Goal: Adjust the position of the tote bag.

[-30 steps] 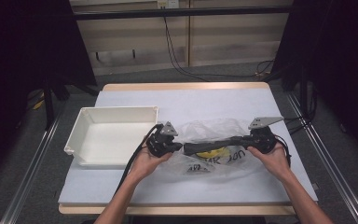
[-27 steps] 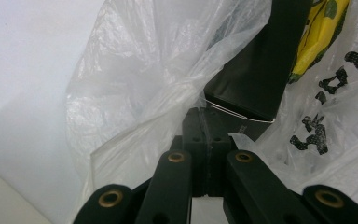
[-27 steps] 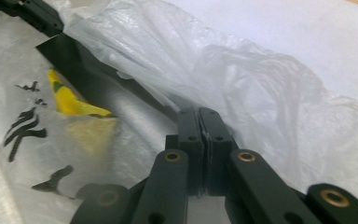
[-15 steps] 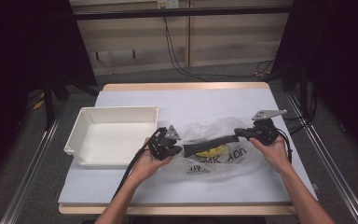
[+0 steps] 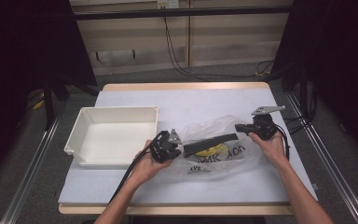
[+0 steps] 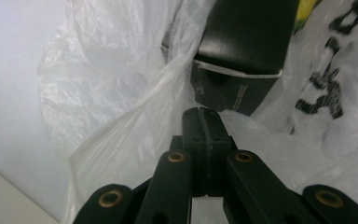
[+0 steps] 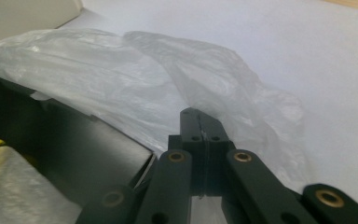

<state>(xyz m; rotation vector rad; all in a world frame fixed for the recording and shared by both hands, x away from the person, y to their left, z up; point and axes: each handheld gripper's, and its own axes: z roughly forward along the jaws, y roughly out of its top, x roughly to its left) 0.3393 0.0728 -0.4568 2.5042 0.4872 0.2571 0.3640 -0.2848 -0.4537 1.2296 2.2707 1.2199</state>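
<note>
The bag (image 5: 216, 149) lies on the bench (image 5: 191, 100), just right of the tray (image 5: 114, 135), with a black box (image 5: 209, 142) and something yellow (image 5: 208, 151) inside. Your left claw (image 5: 179, 148) is clenched on film at the bag's left edge, your right claw (image 5: 238, 127) on film at its upper right, likely to spread the mouth so the box can come out. The left gripper view shows the box's near end (image 6: 235, 88) just beyond the pinched plastic; the right gripper view shows its open flap (image 7: 116, 154).
</note>
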